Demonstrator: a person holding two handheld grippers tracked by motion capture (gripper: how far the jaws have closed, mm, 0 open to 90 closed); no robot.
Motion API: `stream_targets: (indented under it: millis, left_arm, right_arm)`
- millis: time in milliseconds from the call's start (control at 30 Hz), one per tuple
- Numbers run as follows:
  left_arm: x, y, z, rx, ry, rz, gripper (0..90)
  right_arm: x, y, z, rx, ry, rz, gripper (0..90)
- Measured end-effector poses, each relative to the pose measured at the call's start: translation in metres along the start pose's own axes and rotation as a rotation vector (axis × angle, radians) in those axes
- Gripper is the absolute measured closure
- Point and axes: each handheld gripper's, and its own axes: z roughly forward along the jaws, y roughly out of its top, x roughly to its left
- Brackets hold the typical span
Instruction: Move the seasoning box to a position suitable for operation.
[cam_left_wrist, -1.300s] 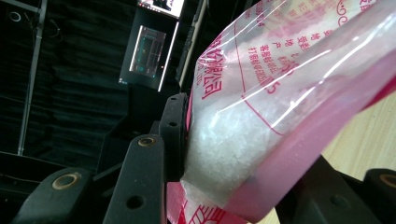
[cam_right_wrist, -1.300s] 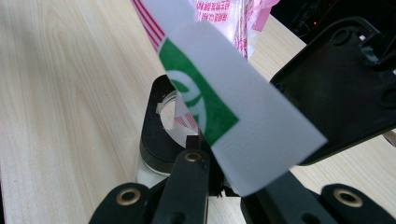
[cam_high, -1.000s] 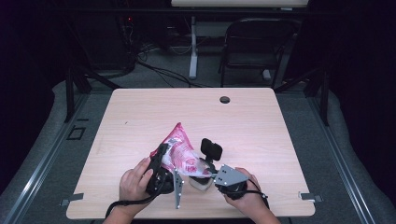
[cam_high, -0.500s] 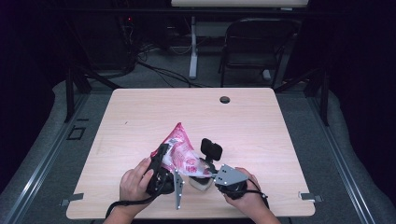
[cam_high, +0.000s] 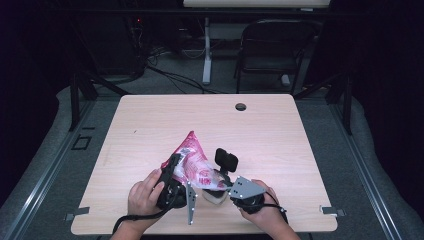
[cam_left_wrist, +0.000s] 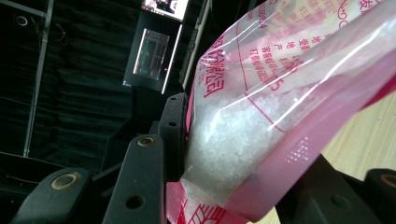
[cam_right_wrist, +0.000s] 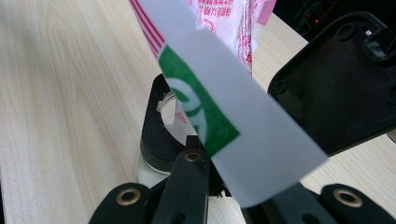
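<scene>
A pink clear bag of white grains (cam_high: 192, 160) stands tilted near the table's front edge. My left gripper (cam_high: 175, 165) is shut on its lower left part. In the left gripper view the bag (cam_left_wrist: 261, 116) sits between the black jaws of that left gripper (cam_left_wrist: 247, 158), with the grains bulging against the left jaw. My right gripper (cam_high: 220, 182) is just right of the bag, shut on a white cup (cam_high: 212, 196). In the right gripper view the cup wall (cam_right_wrist: 224, 107), with a green mark, runs slanted between the jaws of the right gripper (cam_right_wrist: 261, 140).
The light wooden table (cam_high: 280, 130) has a round cable hole (cam_high: 241, 106) near its far edge. A dark chair (cam_high: 272, 50) stands behind it. A black round part (cam_right_wrist: 161, 140) lies on the wood just past the cup.
</scene>
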Motion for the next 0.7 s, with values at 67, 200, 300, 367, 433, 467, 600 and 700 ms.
stream_targets:
  millis: [67,200,300,367,433,467,600,700]
  left_arm:
    - [0.0002,0.0,-0.0001,-0.003,0.0,0.0,66.0]
    - [0.0002,0.0003,-0.0001,-0.009,0.006,-0.003,65.9]
    - [0.0008,0.0008,-0.0009,-0.006,0.004,-0.003,66.0]
    - [0.0008,0.0009,-0.0011,-0.008,0.004,-0.004,66.0]
    - [0.0007,0.001,-0.0014,-0.01,0.005,-0.004,66.0]
    - [0.0006,0.001,-0.0011,-0.013,0.008,-0.005,66.0]
    - [0.0006,0.0012,-0.0013,-0.015,0.011,-0.003,66.0]
    - [0.0009,0.0013,-0.0016,-0.017,0.015,-0.004,66.0]
  right_arm:
    - [0.0002,0.0001,-0.0001,0.0,-0.001,-0.001,89.7]
    - [0.0003,0.0001,-0.0001,0.0,0.0,0.0,89.7]
    - [0.0004,0.0002,-0.0004,0.0,0.001,0.0,89.6]
    - [0.0005,0.0001,-0.0005,0.0,0.001,-0.001,89.7]
    - [0.0006,0.0001,-0.0006,0.0,0.001,-0.002,89.6]
    - [0.0007,0.0001,-0.0006,0.001,0.003,-0.001,89.7]
    - [0.0004,-0.0001,-0.0007,0.0,0.0,-0.002,89.6]
    - [0.0005,0.0,-0.0008,0.0,0.001,-0.002,89.6]
